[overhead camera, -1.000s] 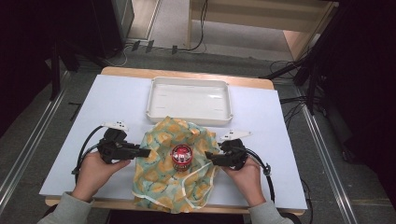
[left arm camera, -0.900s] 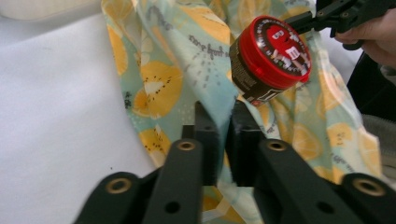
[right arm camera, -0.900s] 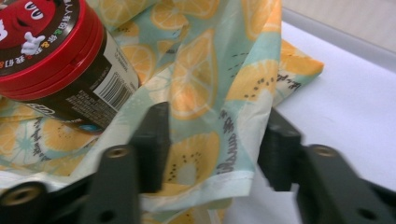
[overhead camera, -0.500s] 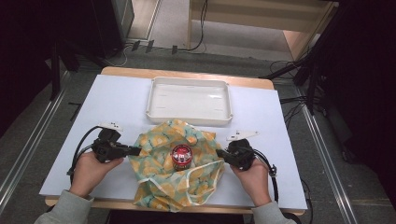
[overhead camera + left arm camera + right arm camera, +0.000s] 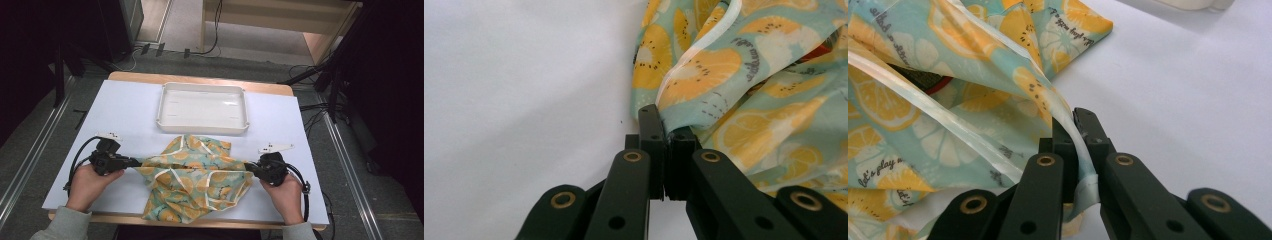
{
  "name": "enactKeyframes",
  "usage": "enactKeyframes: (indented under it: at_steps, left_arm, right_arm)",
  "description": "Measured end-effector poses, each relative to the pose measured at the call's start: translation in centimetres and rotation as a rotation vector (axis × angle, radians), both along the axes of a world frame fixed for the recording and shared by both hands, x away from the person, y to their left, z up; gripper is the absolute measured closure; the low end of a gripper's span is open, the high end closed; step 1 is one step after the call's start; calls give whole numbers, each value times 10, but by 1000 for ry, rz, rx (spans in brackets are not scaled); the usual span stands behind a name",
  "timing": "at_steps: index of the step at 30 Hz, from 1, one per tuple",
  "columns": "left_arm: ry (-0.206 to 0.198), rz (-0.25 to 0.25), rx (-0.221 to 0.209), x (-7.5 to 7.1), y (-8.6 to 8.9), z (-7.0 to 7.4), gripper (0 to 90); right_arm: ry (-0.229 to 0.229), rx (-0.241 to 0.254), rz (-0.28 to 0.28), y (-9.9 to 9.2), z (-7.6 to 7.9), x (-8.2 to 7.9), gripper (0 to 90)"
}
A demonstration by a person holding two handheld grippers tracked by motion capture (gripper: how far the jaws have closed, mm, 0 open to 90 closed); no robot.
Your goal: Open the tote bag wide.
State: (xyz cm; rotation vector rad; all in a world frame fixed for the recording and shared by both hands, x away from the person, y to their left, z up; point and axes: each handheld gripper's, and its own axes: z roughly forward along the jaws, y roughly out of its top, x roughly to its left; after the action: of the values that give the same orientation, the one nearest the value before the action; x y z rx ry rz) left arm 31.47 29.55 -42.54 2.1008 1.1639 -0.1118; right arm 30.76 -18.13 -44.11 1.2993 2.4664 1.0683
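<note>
A teal cloth point(image 5: 195, 170) printed with orange citrus slices lies near the table's front, pulled into a band between my two grippers. My left gripper point(image 5: 137, 162) is shut on its left corner; in the left gripper view the jaws point(image 5: 667, 137) pinch a fold of the cloth point(image 5: 744, 90). My right gripper point(image 5: 248, 169) is shut on the right corner, with the white hem clamped between its jaws point(image 5: 1075, 130) in the right gripper view. Under the cloth point(image 5: 948, 100) a red-rimmed dark object point(image 5: 930, 80) peeks out, mostly hidden.
A shallow white tray point(image 5: 202, 107) stands just behind the cloth, at the middle back of the pale table point(image 5: 125, 110). Cables trail from both grippers toward the front edge. Dark equipment and floor rails flank the table.
Both hands have moved apart, left going left and right going right, stretching the cloth between them. The red can seen in the cloth's middle is now covered over.
</note>
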Motion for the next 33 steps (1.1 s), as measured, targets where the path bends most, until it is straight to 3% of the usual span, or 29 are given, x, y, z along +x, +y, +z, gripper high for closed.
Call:
enactKeyframes:
  at_steps: [5, 8, 12, 17, 22, 27, 30, 33]
  left_arm:
    - [-5, 11, -7, 4, -1, -2, 895]
    - [-16, 2, -37, 2, -3, 1, 816]
    - [-35, -14, -39, -1, -7, 7, 693]
    - [-69, -19, -53, -3, -8, 19, 553]
    - [-103, -26, -84, -7, -7, 34, 560]
    - [-126, -56, -90, -10, -18, 44, 716]
    - [-142, -71, -77, -10, -28, 48, 787]
    - [-160, -79, -81, -11, -34, 56, 798]
  right_arm:
    - [-26, -45, -5, 4, 0, 0, 900]
    - [-31, -12, 11, 7, 1, 0, 767]
    - [-62, 12, 26, 8, 5, 0, 637]
    - [-100, 68, 19, 6, 15, -3, 550]
    - [-120, 115, 20, 6, 26, -5, 586]
    - [-125, 164, 42, 12, 40, -7, 680]
    - [-116, 160, 67, 19, 41, -6, 749]
    - [-104, 152, 84, 27, 41, -3, 815]
